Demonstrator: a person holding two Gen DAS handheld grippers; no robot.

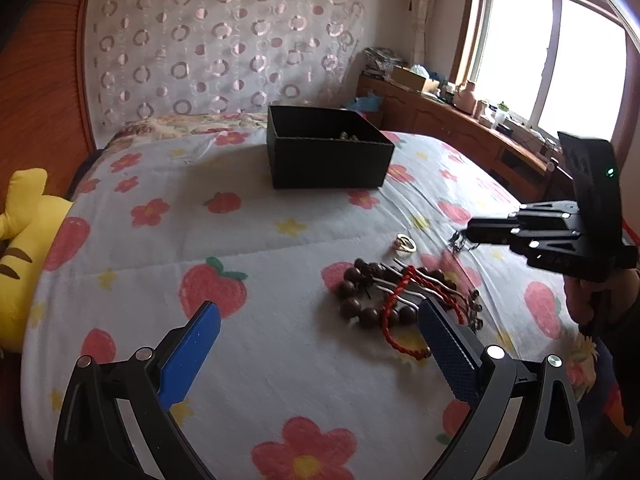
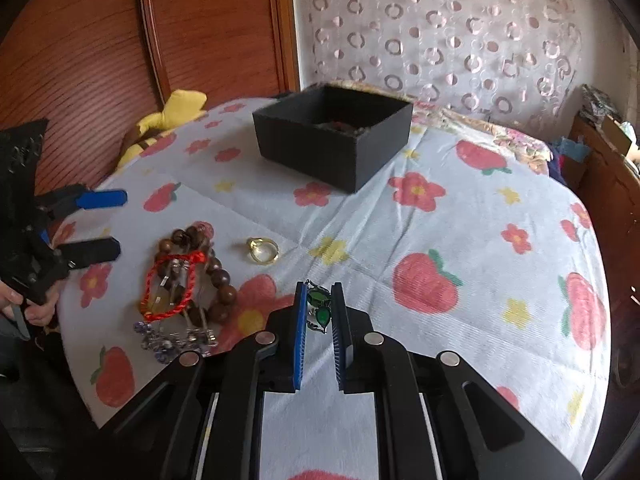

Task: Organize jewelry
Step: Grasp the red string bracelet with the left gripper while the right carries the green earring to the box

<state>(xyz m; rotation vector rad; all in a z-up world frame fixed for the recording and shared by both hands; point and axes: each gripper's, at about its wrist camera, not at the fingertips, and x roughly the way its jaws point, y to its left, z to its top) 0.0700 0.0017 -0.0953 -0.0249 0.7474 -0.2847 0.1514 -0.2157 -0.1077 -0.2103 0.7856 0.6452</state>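
A black open box (image 1: 328, 148) stands on the bed, with some jewelry inside; it also shows in the right wrist view (image 2: 332, 136). A pile of jewelry lies on the cover: a brown bead bracelet (image 1: 356, 292), a red cord bracelet (image 2: 172, 284), silver clips and a gold ring (image 2: 262, 250). My left gripper (image 1: 316, 320) is open and empty, just short of the pile. My right gripper (image 2: 319, 300) is shut on a green pendant (image 2: 318, 306), held above the cover right of the pile.
The bed has a white cover with strawberries and flowers (image 1: 240, 240). A yellow plush toy (image 1: 20, 232) lies at the bed's left edge. A wooden headboard (image 2: 120, 40) and a cluttered wooden cabinet (image 1: 460, 120) under the window border the bed.
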